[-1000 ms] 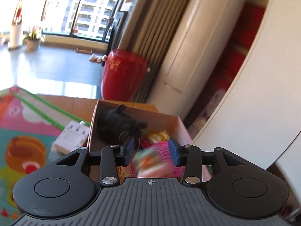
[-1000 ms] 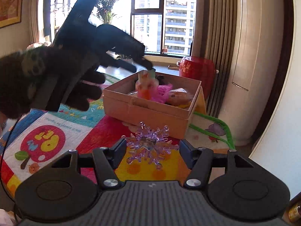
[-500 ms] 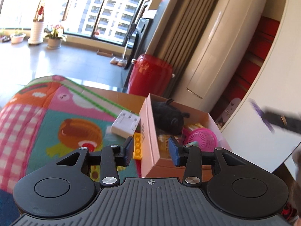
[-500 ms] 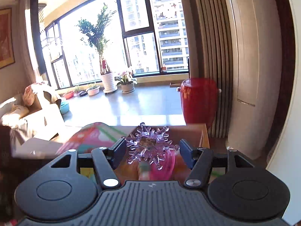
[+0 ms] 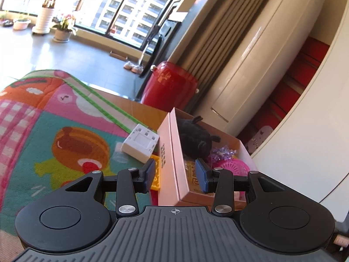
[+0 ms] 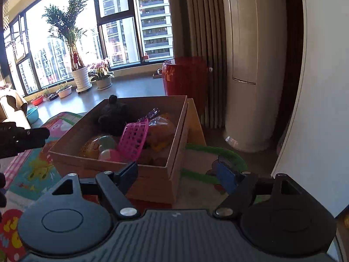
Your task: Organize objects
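Over the open pink cardboard box (image 6: pixel 122 152) on the patchwork play mat (image 5: pixel 43 131), my right gripper (image 6: pixel 177 174) is standing with its jaws well apart and nothing between them; they have just been opening. The clear purple plastic snowflake (image 5: pixel 222 152), which those jaws were carrying half a second ago, is now lying inside the box, between the black plush toy (image 5: pixel 194 137) and the pink plastic basket (image 5: pixel 231 168). I am reading that as one more item put away.

My left gripper (image 5: pixel 175 172) is sitting nearly shut, jaws empty, straddling the box's near wall. A second ago it was hanging over the box contents; now it is looking along the wall, with the white plastic adapter block (image 5: pixel 141 142) and the yellow toy brick (image 5: pixel 156 174) showing just outside. Both are probably next to go in.
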